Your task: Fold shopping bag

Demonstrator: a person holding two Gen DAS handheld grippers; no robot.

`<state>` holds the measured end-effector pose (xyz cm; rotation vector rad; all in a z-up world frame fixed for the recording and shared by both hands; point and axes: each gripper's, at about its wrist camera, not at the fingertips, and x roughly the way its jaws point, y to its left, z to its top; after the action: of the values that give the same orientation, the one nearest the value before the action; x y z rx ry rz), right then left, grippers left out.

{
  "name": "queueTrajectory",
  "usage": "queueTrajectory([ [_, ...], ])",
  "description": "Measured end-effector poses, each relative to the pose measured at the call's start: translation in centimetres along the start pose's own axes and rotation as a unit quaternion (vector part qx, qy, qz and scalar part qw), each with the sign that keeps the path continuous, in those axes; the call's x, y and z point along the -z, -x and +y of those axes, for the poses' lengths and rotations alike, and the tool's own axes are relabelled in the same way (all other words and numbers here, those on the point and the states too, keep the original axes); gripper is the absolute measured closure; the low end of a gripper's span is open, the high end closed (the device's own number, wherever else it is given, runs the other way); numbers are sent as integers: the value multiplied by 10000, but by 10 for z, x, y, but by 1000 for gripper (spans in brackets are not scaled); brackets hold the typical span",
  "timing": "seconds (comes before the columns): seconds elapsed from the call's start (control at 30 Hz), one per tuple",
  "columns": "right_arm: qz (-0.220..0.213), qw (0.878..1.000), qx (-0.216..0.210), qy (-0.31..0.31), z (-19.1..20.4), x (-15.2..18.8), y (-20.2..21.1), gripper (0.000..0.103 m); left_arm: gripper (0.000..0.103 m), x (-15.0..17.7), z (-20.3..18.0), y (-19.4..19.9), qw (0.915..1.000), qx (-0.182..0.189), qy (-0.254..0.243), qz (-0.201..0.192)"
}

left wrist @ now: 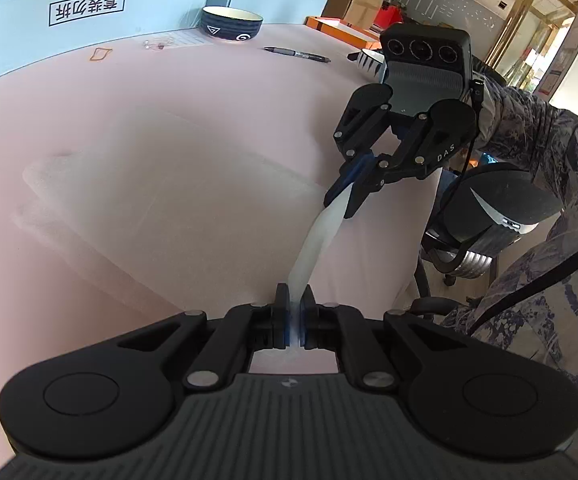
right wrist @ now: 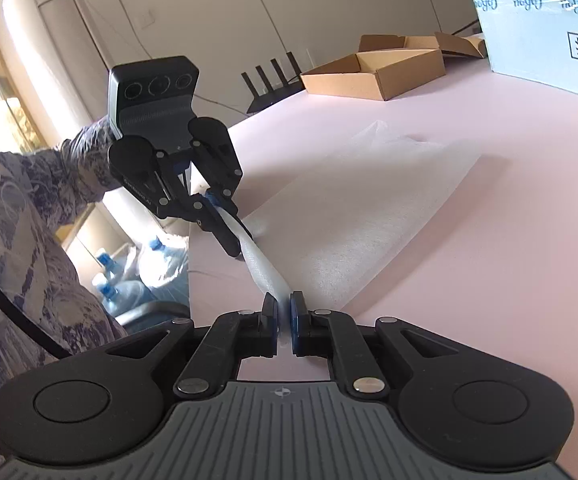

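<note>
Both the left hand-held gripper (left wrist: pixel 298 312) and the right hand-held gripper (right wrist: pixel 284 314) are clamped on one near edge of the translucent shopping bag (right wrist: pixel 369 216), stretching it taut between them. The rest of the bag lies flat on the pink bench (right wrist: pixel 489 280). This looks like a fold in progress; next the edge likely needs carrying evenly toward the far side.

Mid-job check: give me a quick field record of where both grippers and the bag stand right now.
left gripper: shut on one end of the bag's near edge
right gripper: shut on the other end of that edge
shopping bag: translucent white; near edge lifted and stretched taut between the grippers, the rest lying flat on the table
table: pink surface
far side of table: dark bowl, pen, open cardboard boxes
fold status: not yet laid over
</note>
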<state>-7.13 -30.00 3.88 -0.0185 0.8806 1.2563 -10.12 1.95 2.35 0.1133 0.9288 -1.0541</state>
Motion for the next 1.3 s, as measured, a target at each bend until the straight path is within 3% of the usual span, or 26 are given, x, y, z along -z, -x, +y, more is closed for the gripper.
queueTrajectory([
  [0.13,-189,9967,-86,-780,-16,-1,-3,95,98,6,27,3,9947,427,937,-21],
  [0.2,-283,9929,-155,-1146,-25,1,-3,95,98,14,49,1,9833,829,1618,-63],
  [0.33,-429,9848,-215,-1671,-36,4,-1,98,99,23,72,-6,9653,1273,2278,-60],
  [0.53,-542,9830,-9,-1753,-29,5,3,98,99,23,77,-10,9587,1433,2456,-15],
  [0.63,-761,9820,131,-1727,-20,9,9,92,99,22,80,-12,9553,1490,2552,19],
  [0.7,-955,9805,218,-1704,-14,14,16,80,99,20,81,-13,9543,1507,2578,52],
  [0.87,-1456,9748,425,-1636,2,28,36,77,99,15,84,-15,9531,1518,2610,205],
  [0.97,-1771,9697,620,-1567,14,35,52,69,99,11,84,-17,9535,1503,2597,292],
  [1.13,-2288,9589,904,-1413,38,49,72,69,99,8,85,-21,9533,1532,2585,305],
  [1.2,-2302,9584,1086,-1294,50,51,68,71,99,9,85,-22,9537,1529,2571,297],
  [1.3,-2037,9660,1133,-1117,66,49,44,88,99,9,85,-24,9535,1543,2572,286],
])
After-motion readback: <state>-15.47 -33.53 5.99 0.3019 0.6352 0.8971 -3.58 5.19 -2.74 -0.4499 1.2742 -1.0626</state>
